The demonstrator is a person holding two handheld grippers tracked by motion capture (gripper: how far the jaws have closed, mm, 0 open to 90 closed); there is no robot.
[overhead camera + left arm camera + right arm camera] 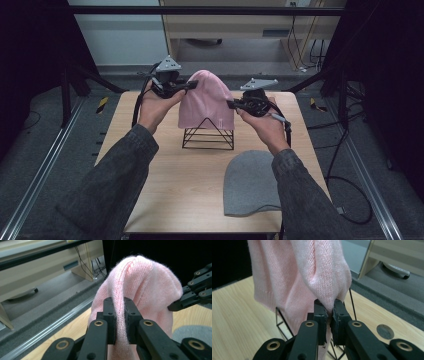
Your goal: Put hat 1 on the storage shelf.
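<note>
A: Quick one. Where's the pink hat (206, 100)?

B: Over the black wire stand (208, 134), middle of the counter (170, 175), toward the far side. Stand's base and part of its peak show below the hem, so the hat isn't seated all the way down.

A: Left tongs (192, 85)?

B: Pinching a ridge of knit on the hat's left side, high up. In the left gripper view the jaws are pressed on a raised fold (120, 315), fabric bunched between them.

A: Right tongs (231, 104)?

B: Same deal, right side, lower down. The right gripper view has the jaws clamped on a gathered tuck (329, 302), stand wires just behind.

A: Why grip both sides?

B: My read: soft knit sags if held at one point. Two opposite pinches keep the opening spread so it can slide on the frame's peak. Can't tell from this alone whether it's going on or coming off.

A: Anything else?

B: Grey hat (250, 182) flat on the near right of the counter, well apart from the stand, untouched. Probably parked clear of the working area.

A: Risks?

B: Small pinches could slip, or the hem could snag a wire corner.
</note>
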